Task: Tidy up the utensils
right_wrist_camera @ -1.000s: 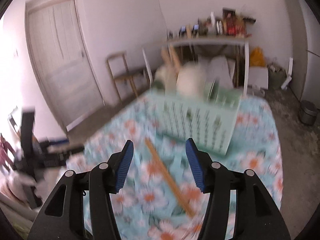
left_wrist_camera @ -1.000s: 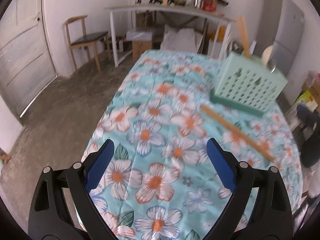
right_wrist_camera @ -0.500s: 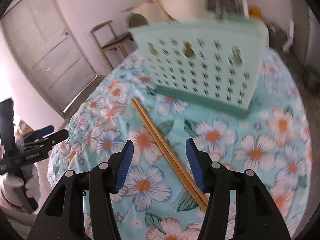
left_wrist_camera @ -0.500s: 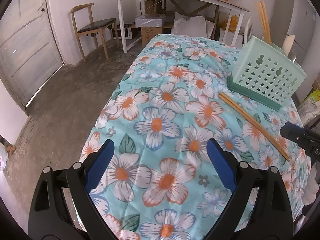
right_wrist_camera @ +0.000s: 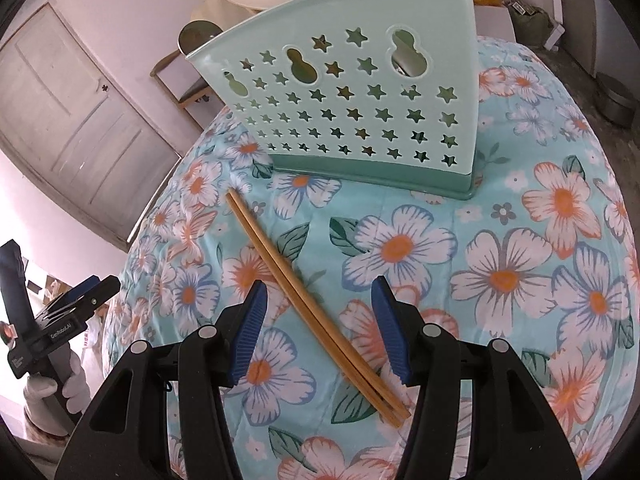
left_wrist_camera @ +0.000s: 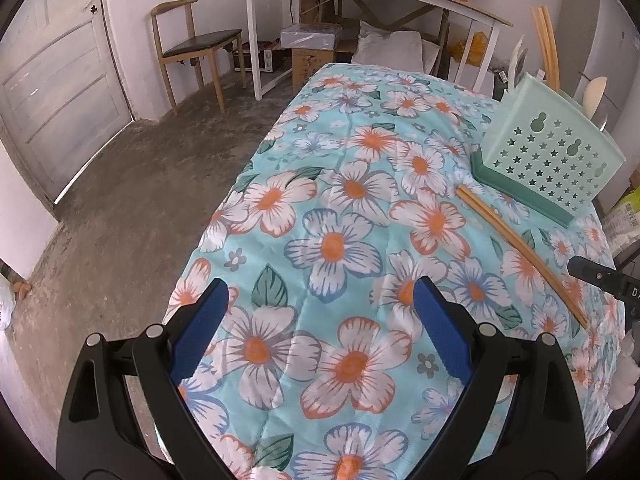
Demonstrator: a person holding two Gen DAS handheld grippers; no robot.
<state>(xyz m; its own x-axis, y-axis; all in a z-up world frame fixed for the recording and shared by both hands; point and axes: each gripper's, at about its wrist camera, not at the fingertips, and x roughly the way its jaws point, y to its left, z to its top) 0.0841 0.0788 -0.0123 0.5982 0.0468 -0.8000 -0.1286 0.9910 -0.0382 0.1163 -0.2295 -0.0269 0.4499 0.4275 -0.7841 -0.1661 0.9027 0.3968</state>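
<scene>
Here, a big table wears a flowery cloth [right_wrist_camera: 500,276]. On it stands a green holder [right_wrist_camera: 352,92] with some utensils already inside. Just in front of it lie two chopsticks [right_wrist_camera: 304,296], side by side. The right gripper [right_wrist_camera: 320,332] is half open and empty, with the chopsticks between its fingers. The left gripper [left_wrist_camera: 320,332] is wide open and empty. I think the step is picking up; next, squeeze gently.

Smooth wooden chopsticks [right_wrist_camera: 312,300] on matt quilted floral cloth [right_wrist_camera: 500,280]; glossy perforated plastic holder [right_wrist_camera: 352,92]; ribbed blue gripper pads [right_wrist_camera: 248,332].
</scene>
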